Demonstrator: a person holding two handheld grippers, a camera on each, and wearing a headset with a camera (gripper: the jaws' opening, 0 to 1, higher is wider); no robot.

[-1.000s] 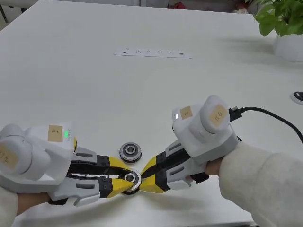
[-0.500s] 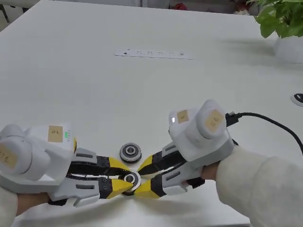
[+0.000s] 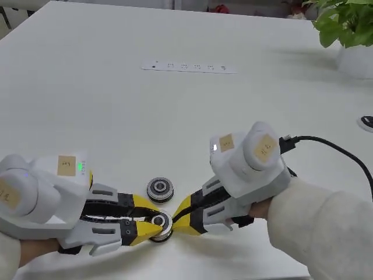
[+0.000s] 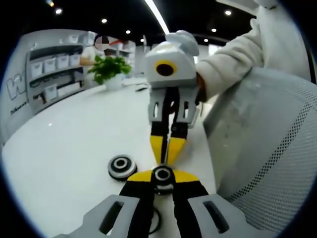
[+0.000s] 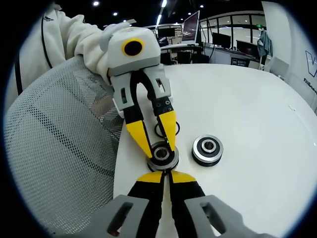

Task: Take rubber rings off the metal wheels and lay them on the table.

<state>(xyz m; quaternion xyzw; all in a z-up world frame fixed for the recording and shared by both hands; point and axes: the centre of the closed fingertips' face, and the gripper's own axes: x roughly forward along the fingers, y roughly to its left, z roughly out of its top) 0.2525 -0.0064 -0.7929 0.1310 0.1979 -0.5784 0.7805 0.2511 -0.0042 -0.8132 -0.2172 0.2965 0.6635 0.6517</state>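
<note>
Peeling the rubber ring (image 5: pixel 175 158) off the clamped metal wheel (image 3: pixel 161 221) is the step in hand, and it calls for a firm hold on one side and a small, exact bite on the other. The left hand-held gripper (image 3: pixel 152 221) has its yellow jaws closed on the wheel, one tip on each side, pinning it low over the tabletop (image 3: pixel 116 116) right at its own tips. The right hand-held gripper (image 3: pixel 178 217) faces it head-on, jaws drawn narrow, almost together, with the tips touching the wheel's near rim; whether they have nipped the rubber cannot be made out. To do this well, the right tips should catch only the black band at the outer edge, not the steel hub. They should then roll it up and over the rim, away from the left gripper, while the left one stops the wheel from tipping or spinning. A straight pull would likely drag the whole wheel out of the left jaws, so a peeling, sideways lift looks safer. A second wheel (image 3: pixel 159 188), its black ring on, sits just beside the meeting tips, on the side away from the person, and is best left unbumped. A loose black ring (image 5: pixel 177 128) lies on the tabletop beneath the left gripper's jaws, behind the held wheel; the next one can go down near it.
</note>
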